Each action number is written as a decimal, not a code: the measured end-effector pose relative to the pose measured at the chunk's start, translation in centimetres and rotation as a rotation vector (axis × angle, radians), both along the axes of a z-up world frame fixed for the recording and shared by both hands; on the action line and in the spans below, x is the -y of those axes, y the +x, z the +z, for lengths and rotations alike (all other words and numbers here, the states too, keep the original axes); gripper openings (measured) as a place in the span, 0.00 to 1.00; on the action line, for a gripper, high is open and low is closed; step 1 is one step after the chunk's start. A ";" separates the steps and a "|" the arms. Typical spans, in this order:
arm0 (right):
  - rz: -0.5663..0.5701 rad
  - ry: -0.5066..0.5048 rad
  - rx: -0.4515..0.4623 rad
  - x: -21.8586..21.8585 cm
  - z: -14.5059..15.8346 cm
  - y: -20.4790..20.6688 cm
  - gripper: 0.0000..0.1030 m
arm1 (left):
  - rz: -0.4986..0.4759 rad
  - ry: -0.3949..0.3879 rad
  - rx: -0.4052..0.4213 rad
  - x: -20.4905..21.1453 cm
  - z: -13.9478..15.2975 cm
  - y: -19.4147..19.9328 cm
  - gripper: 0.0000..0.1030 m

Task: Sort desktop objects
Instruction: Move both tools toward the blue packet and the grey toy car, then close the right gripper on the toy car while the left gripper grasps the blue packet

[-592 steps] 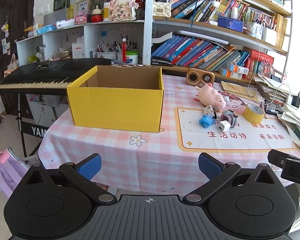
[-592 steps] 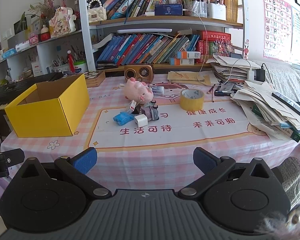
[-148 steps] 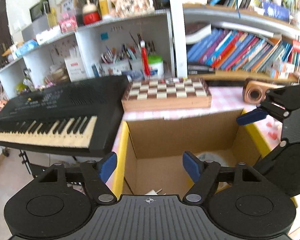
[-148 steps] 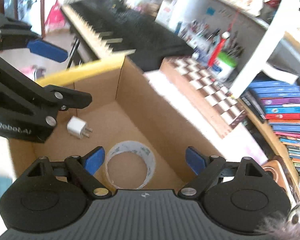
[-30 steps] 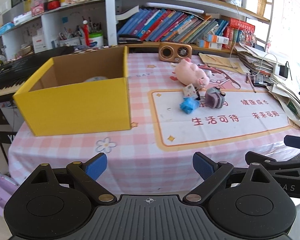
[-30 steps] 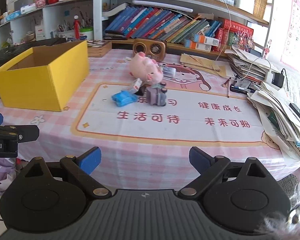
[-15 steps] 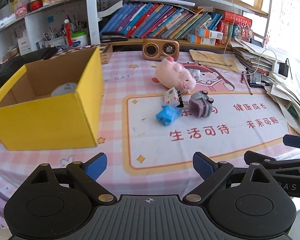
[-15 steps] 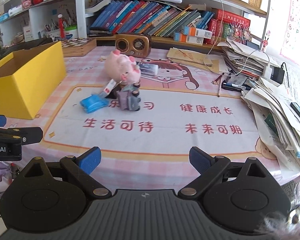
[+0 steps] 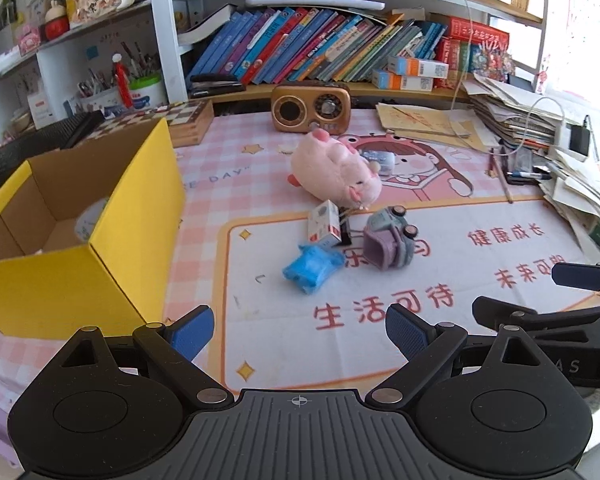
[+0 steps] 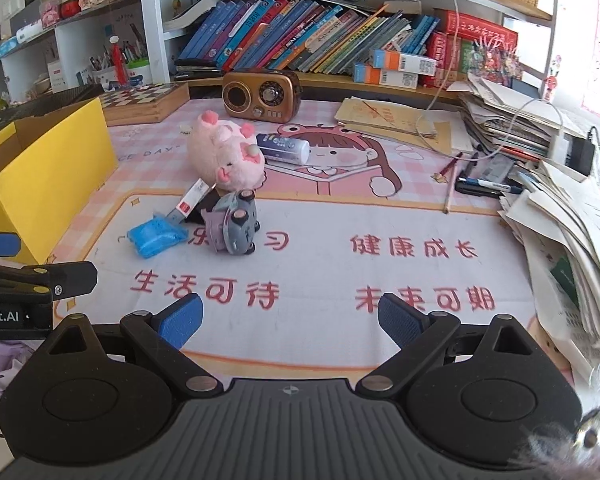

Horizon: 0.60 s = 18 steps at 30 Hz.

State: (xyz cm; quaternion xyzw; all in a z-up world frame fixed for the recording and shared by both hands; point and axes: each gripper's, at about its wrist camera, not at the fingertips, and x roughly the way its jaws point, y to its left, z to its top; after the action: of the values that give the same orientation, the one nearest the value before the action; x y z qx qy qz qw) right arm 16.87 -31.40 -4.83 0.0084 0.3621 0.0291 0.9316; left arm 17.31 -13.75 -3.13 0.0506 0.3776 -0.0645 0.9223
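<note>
A pink plush pig (image 9: 334,170) (image 10: 226,154), a grey toy car (image 9: 388,240) (image 10: 234,226), a blue packet (image 9: 312,268) (image 10: 156,236) and a small white-and-red box (image 9: 324,224) (image 10: 192,198) lie clustered on the desk mat. The yellow cardboard box (image 9: 136,208) (image 10: 48,172) stands at the left with a tape roll (image 9: 90,216) inside. My left gripper (image 9: 300,330) is open and empty, short of the blue packet. My right gripper (image 10: 290,316) is open and empty, over the mat's front.
A brown radio (image 9: 310,106) (image 10: 262,94), a chessboard box (image 10: 144,102) and a white tube (image 10: 284,146) sit behind the toys. Paper stacks (image 10: 560,208), pens and a charger crowd the right side. Bookshelves line the back wall.
Both grippers have moved forward toward the toy cluster, which looks larger now. The yellow box has slid left in both views. Both stay open and empty.
</note>
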 end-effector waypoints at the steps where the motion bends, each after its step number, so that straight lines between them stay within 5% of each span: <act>1: 0.007 0.007 0.000 0.1 -0.1 0.4 0.90 | 0.005 0.009 0.001 0.1 -0.1 0.2 0.92; 18: 0.205 0.014 -0.027 -1.6 -1.7 10.0 0.78 | 0.039 0.080 -0.065 1.3 -2.1 3.7 0.92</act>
State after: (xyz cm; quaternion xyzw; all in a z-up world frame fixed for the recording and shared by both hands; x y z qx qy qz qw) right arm 26.83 -29.80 -6.53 -0.0217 0.3735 0.1267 0.9187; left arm 21.00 -15.05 -5.19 0.0782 0.4105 -0.0330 0.9079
